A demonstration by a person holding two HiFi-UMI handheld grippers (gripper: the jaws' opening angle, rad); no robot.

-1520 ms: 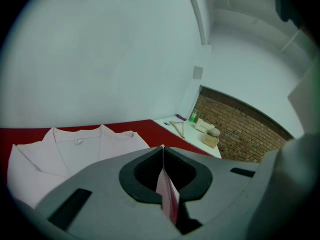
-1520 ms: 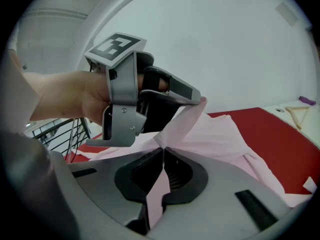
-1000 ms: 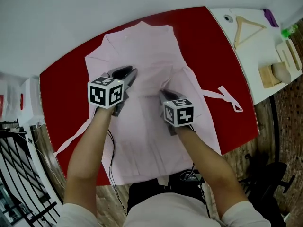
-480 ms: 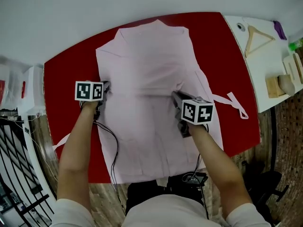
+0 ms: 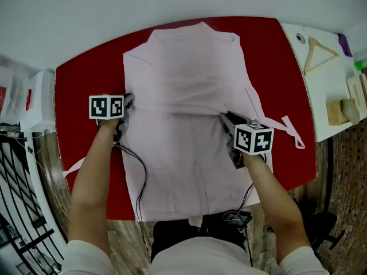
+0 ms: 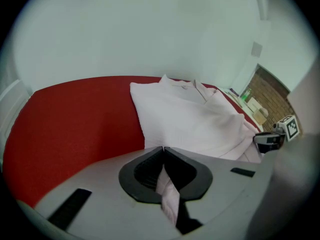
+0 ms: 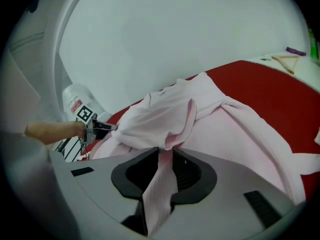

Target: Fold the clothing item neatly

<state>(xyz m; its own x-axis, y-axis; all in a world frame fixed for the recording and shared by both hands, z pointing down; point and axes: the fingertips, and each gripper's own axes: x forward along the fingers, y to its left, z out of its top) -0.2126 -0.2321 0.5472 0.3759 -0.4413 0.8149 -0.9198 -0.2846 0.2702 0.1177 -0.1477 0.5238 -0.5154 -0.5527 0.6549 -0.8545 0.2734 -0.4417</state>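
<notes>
A pale pink garment point(image 5: 183, 96) lies spread on the red table point(image 5: 80, 85), collar end far from me. My left gripper point(image 5: 127, 105) sits at the garment's left edge, shut on a thin fold of the pink fabric point(image 6: 167, 184). My right gripper point(image 5: 225, 117) is at the garment's right side. Its jaws have just been opening and now stand slightly apart. A strip of the fabric point(image 7: 160, 184) still runs between them, and the cloth point(image 7: 165, 119) tents up to the tips without being pressed. In the left gripper view the garment point(image 6: 190, 119) stretches away to the right.
A pink tie strap point(image 5: 289, 128) trails off the garment's right side, another point(image 5: 77, 166) off the left. A white side table point(image 5: 298, 56) at the right holds a wooden hanger point(image 5: 320, 50) and small items. A black cable point(image 5: 137, 176) crosses the garment's near left.
My left gripper moved left from the garment's middle to its left edge, sank, and shut on the fabric. The right gripper kept its place and its jaws parted.
</notes>
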